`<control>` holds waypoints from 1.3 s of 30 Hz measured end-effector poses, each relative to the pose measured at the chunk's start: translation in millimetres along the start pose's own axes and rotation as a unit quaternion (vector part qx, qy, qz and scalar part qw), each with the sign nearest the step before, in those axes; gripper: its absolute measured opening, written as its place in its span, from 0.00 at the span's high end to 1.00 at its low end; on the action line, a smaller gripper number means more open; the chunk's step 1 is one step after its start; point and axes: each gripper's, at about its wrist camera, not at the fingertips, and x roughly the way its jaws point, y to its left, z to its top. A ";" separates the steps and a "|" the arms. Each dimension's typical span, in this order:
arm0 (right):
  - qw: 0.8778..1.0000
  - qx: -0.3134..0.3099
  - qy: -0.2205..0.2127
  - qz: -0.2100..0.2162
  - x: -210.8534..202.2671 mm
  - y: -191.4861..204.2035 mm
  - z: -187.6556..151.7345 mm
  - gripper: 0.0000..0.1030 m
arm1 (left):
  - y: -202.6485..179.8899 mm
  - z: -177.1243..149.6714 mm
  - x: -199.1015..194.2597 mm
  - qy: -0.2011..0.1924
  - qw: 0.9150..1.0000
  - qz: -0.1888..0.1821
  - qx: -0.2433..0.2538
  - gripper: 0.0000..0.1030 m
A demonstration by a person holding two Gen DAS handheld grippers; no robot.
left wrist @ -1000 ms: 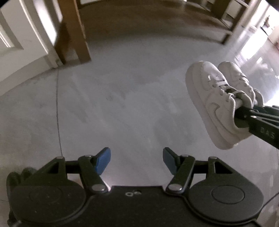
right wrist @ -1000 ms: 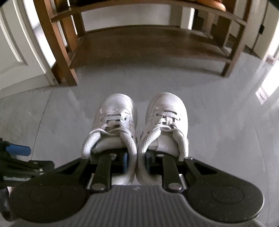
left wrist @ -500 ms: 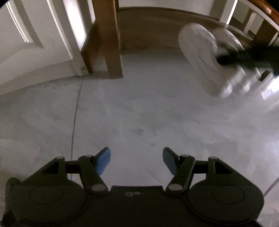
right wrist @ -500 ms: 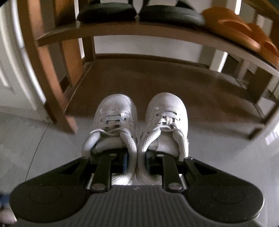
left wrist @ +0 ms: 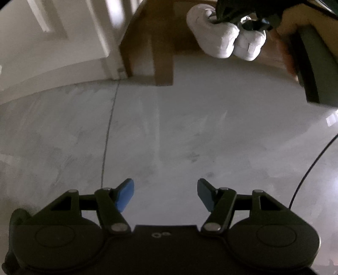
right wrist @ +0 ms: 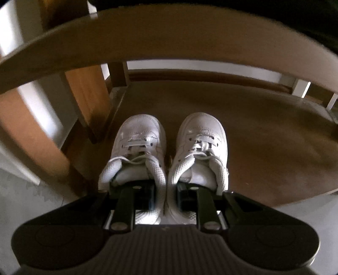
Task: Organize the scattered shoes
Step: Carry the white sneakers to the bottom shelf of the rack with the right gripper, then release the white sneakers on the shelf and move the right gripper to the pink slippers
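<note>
My right gripper is shut on a pair of small white sneakers, one finger inside each shoe, pinching the two inner collars together. The pair points toes-first into the bottom level of a wooden shoe rack, under the shelf above; I cannot tell whether the soles touch the board. In the left wrist view the sneakers show heels-first at the rack, held by the right gripper. My left gripper is open and empty above the grey floor.
The rack's wooden leg stands left of the sneakers, with a white wall and baseboard further left. The person's sleeve is at the right. A thin black cable crosses the floor at the right.
My right gripper has carried the sneakers forward and down, from above the floor into the rack's bottom level. The left gripper has swung toward the rack and stayed open.
</note>
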 end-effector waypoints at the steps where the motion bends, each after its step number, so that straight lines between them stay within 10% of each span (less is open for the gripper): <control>1: 1.000 0.002 0.003 -0.003 2.4 1.0 3.5 0.76 | 3.0 -0.5 -0.1 -0.001 1.000 0.001 -0.004 0.36; 4: 1.000 0.002 0.024 -0.010 3.0 1.9 10.8 0.70 | 6.1 -1.0 -1.9 -0.003 1.000 0.000 -0.007 0.36; 8: 1.000 -0.001 0.012 -0.011 -18.5 -2.3 10.4 0.34 | 5.1 -3.1 -8.6 -0.012 1.000 -0.006 -0.005 0.36; 19: 0.999 -0.043 -0.023 0.008 -98.6 -9.5 -17.9 0.30 | 17.7 -20.1 -40.2 -0.033 0.999 -0.006 -0.002 0.36; 25: 0.989 -0.129 -0.004 0.069 -148.0 10.6 -112.5 0.21 | 63.1 -54.5 -72.0 -0.054 0.998 0.029 0.020 0.36; 34: 0.940 -0.293 0.037 0.168 -219.6 54.3 -275.7 0.21 | 119.1 -125.4 -69.1 0.003 0.999 0.046 0.009 0.36; 39: 0.885 -0.409 0.037 0.218 -255.7 78.3 -344.8 0.21 | 134.6 -157.0 -63.3 0.034 0.999 0.032 -0.011 0.36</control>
